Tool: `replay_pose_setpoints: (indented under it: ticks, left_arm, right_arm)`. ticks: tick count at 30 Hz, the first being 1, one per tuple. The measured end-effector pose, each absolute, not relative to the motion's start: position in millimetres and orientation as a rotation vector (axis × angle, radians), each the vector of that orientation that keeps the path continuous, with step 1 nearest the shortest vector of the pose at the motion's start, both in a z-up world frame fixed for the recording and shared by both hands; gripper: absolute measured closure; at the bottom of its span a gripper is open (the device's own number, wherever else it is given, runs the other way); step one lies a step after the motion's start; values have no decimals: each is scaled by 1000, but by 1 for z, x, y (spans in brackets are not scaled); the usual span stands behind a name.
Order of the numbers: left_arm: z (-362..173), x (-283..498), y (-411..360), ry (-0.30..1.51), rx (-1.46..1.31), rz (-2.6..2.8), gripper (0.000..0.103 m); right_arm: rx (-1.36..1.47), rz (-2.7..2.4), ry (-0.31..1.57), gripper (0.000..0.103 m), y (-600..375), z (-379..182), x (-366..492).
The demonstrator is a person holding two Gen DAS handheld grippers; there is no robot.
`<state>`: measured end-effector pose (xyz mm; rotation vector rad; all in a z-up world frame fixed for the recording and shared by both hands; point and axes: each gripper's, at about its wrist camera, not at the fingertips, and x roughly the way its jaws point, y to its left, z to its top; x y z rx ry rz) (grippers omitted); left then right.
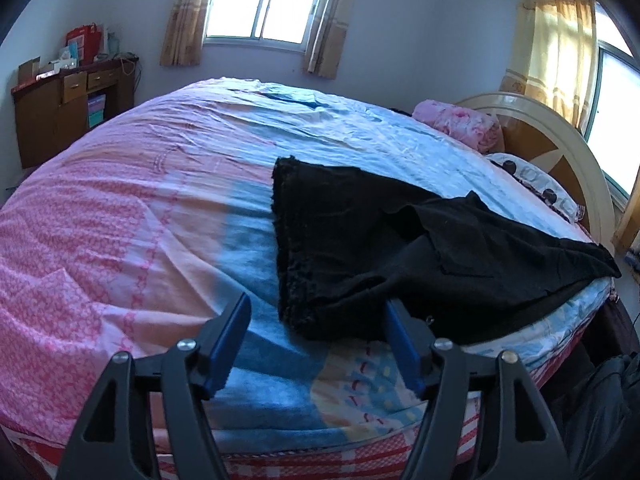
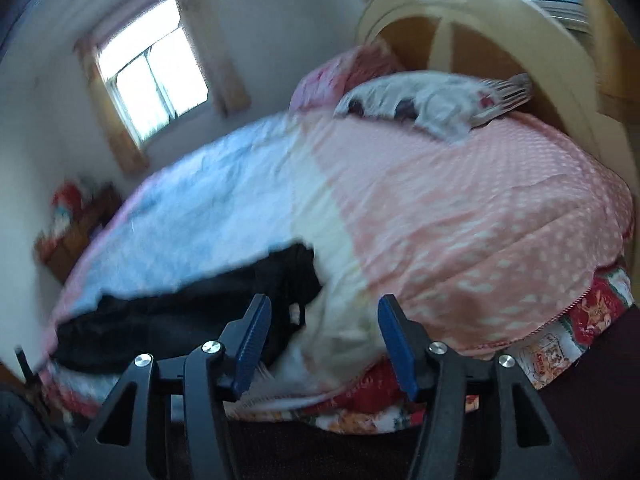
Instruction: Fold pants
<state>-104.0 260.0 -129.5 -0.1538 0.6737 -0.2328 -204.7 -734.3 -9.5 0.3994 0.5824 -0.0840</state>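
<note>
Black pants point(image 1: 380, 248) lie partly folded near the front edge of the bed point(image 1: 120, 220), their frayed hem end to the left and the rest running to the right edge. My left gripper point(image 1: 316, 308) is open just before the pants' near corner; the cloth lies between its fingertips and over the right blue pad point(image 1: 400, 340), and the pads do not press on it. The right wrist view is blurred. In it the pants point(image 2: 180, 312) lie at lower left, partly behind the left finger. My right gripper point(image 2: 324, 312) is open over the bedspread point(image 2: 480, 220), holding nothing.
A wooden desk point(image 1: 68, 108) with boxes stands at the far left wall. Pink and white pillows point(image 1: 460, 120) lie against the rounded headboard point(image 1: 560, 148) on the right. A dark bag point(image 1: 600, 400) sits on the floor beside the bed's near right corner.
</note>
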Motion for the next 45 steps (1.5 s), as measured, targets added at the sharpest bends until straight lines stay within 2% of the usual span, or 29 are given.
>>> replay_pose_setpoints:
  ticks: [4,7,11,22,29,31,34,36,37,40,43,45]
  left_arm:
    - [-126,-108,264,676,-137,-220,28]
    - [-124,-111,273,656,-120,-147,27]
    - [-121,-107,305,612,-236,-55,27]
    - [-112,-110,253,641,-238,-260,27]
    - [-120,-90,257,599,-379,-277,29]
    - [-125,-80,255,621,-390,-291,36]
    - [-131,-73,251,637,-374,-311,40]
    - [-132,-72,250,635,-373,-319,41]
    - [-132,-70,251,634,-381,-322,41]
    - [-129,-67,254,620,-380,-322,41]
    - [-123,-63,256,607,-366,-332,42]
    - [-124,-56,256,612,-342,-322,42]
  right_arm:
    - [421,-38,485,45,-709,16,-186]
    - [346,95,497,45,-656,32,-149]
    - [261,335,570,45,-561,32,-86]
    - [242,886,932,45,-264,-32,66]
    - [391,853,1180,45,-199,-90,151]
    - [412,814,1243,45,-191,-106,162]
    - [461,825,1316,45,-185,-125,168]
    - [479,847,1333,56,-182,-130,169]
    - [484,845,1347,58,-180,-135,170]
    - [514,795,1320,96,-176,-143,181]
    - [575,801,1177,98,-185,-123,192]
    - [551,787,1178,98,-184,-122,199]
